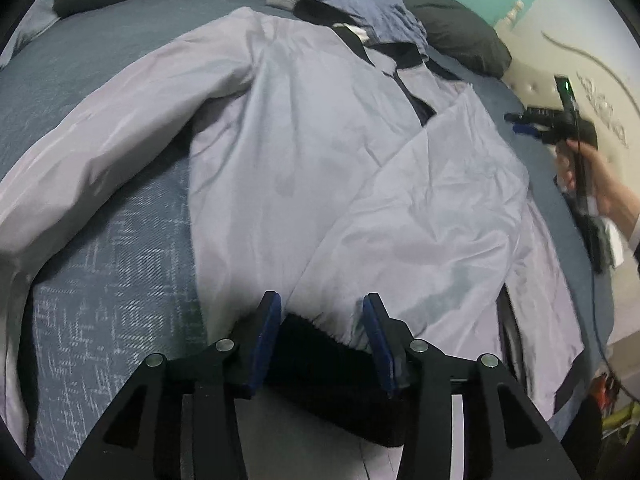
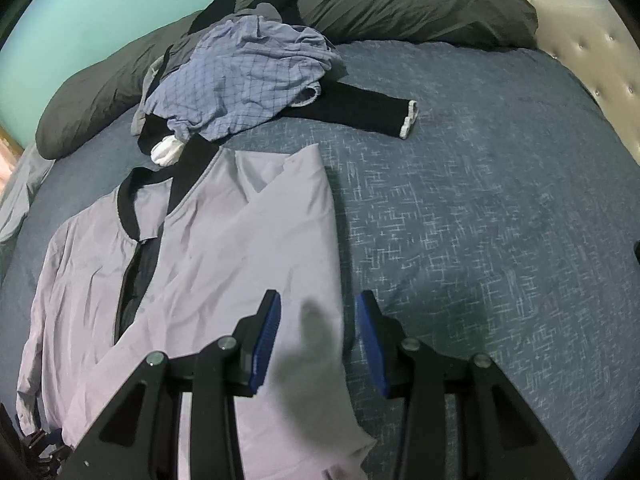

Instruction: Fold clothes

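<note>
A light grey jacket with black collar and zip lies front up on the blue bed; it also shows in the right wrist view. One sleeve is folded across the body. The other sleeve stretches out to the left. My left gripper is open, its jaws either side of the black ribbed hem. My right gripper is open above the jacket's folded edge, holding nothing. It also shows in the left wrist view, held in a hand at the right.
A pile of clothes, a blue checked garment on black ones, lies near the dark pillows. The blue bedspread runs to the right. A padded headboard stands at the far right.
</note>
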Demonstrator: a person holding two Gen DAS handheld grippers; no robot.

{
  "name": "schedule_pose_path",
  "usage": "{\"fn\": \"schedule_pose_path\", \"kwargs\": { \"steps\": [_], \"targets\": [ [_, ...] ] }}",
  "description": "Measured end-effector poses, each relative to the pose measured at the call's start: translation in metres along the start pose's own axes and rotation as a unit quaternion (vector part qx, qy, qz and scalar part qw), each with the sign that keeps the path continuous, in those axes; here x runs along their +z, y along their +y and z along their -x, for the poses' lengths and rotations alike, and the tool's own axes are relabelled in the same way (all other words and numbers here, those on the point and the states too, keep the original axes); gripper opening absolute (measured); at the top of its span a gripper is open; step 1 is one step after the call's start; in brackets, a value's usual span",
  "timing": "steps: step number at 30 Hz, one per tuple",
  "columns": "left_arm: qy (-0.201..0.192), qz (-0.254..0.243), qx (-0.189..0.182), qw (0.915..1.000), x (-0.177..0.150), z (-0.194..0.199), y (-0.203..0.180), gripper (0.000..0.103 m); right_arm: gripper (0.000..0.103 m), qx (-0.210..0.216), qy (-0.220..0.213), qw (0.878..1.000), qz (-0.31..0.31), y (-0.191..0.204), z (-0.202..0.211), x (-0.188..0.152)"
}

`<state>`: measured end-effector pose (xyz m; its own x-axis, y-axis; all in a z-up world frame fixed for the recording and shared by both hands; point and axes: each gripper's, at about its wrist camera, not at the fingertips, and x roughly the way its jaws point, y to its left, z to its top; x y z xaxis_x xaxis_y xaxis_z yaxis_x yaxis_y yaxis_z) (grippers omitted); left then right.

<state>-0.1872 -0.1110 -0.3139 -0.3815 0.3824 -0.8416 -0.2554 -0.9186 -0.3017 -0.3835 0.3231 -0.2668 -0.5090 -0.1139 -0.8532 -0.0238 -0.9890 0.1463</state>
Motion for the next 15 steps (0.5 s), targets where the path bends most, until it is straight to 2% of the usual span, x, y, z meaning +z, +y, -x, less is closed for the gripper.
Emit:
{"fn": "schedule_pose_path", "kwargs": {
  "steps": [2, 3, 6, 10, 15],
  "targets": [
    [0.002, -0.011, 0.011, 0.9999, 0.0, -0.002, -0.005, 0.04, 0.04, -0.006, 0.001, 1.0, 0.001, -0.001, -0.002, 0.0],
    [0.003, -0.01, 0.01, 0.9999, 0.0, -0.002, -0.005, 0.026, 0.04, -0.007, 0.002, 1.0, 0.001, -0.001, -0.003, 0.0],
    [0.003, -0.006, 0.008, 0.9999, -0.001, 0.0, -0.003, 0.019, 0.04, -0.012, 0.002, 1.0, 0.003, -0.001, -0.005, 0.001],
    [-0.012, -0.001, 0.009, 0.9999, 0.0, 0.008, -0.004, 0.014, 0.04, -0.012, -0.008, 1.0, 0.004, 0.001, -0.003, 0.008],
    [-0.034, 0.008, -0.001, 0.9994, -0.003, 0.018, -0.004, 0.014, 0.04, -0.001, -0.025, 1.0, -0.005, 0.004, 0.001, 0.029]
  ]
}}
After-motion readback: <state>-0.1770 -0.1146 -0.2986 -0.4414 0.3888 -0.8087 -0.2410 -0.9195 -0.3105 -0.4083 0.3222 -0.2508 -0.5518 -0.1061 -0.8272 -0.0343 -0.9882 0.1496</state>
